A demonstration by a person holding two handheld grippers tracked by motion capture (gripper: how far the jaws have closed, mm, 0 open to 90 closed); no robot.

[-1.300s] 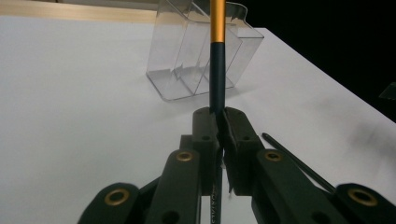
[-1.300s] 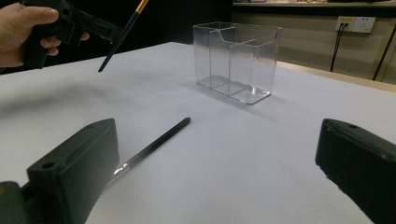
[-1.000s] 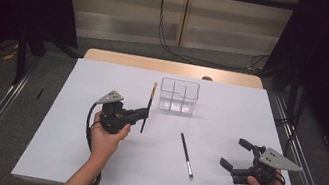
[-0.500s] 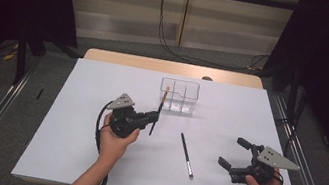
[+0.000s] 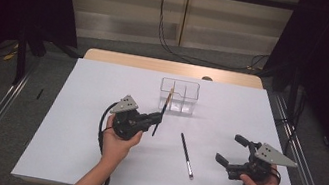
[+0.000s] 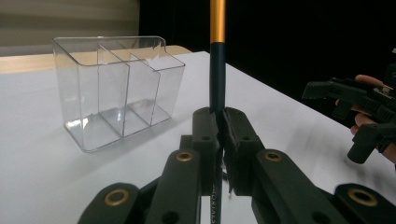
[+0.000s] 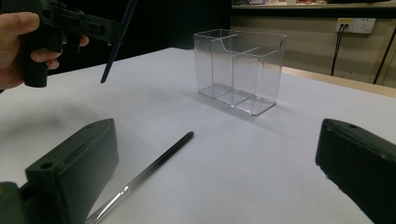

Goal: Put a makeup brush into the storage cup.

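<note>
A clear plastic organiser (image 5: 179, 96) with compartments stands on the white table (image 5: 71, 122), toward the back centre. My left gripper (image 5: 155, 118) is shut on a dark brush (image 5: 163, 111) with a gold band, held clear of the table just in front of the organiser's left part. In the left gripper view the brush (image 6: 217, 56) rises upright from the shut jaws, right of the organiser (image 6: 116, 88). A second dark brush (image 5: 187, 155) lies flat on the table between the hands. My right gripper (image 5: 233, 149) stands open and empty at the front right, with that brush (image 7: 149, 172) lying ahead between its jaws.
Metal rails run along both sides of the table. A wooden edge (image 5: 171, 67) shows behind the white sheet. Cables hang down the back wall (image 5: 163, 26).
My left gripper has carried the brush to the right and toward the organiser, and the brush top now overlaps its front. The right gripper and the lying brush have not moved.
</note>
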